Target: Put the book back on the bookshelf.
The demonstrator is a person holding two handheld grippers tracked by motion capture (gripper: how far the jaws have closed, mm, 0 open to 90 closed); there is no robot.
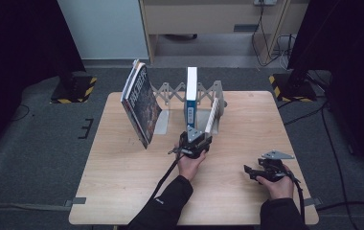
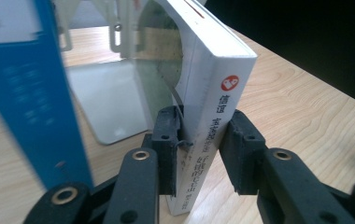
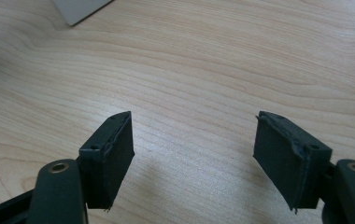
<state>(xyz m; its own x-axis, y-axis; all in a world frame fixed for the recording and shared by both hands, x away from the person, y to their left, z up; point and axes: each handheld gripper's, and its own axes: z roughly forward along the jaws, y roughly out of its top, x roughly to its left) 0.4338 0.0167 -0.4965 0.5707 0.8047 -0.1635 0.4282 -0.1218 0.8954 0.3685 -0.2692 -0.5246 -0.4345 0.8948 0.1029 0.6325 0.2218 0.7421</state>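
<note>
A white book [image 1: 212, 115] [image 2: 213, 65] with a red logo on its spine leans in the right slot of a folding book rack [image 1: 170, 91]. My left gripper [image 1: 203, 133] [image 2: 203, 122] is shut on the lower part of that spine, one pad on each cover. A blue and white book [image 1: 191, 96] [image 2: 21, 93] stands upright just left of it. Further left, a dark-covered book [image 1: 142, 103] leans to the left. My right gripper [image 1: 248, 170] [image 3: 194, 126] rests low over the table [image 1: 122, 182] at the right, open, with bare wood between its jaws.
The rack's grey metal end plate [image 2: 110, 102] lies flat on the table between the white and blue books. The table's right edge [image 1: 295, 158] runs close to my right hand. Beyond the table are dark carpet, cables and stand bases with yellow-black stripes [image 1: 285, 81].
</note>
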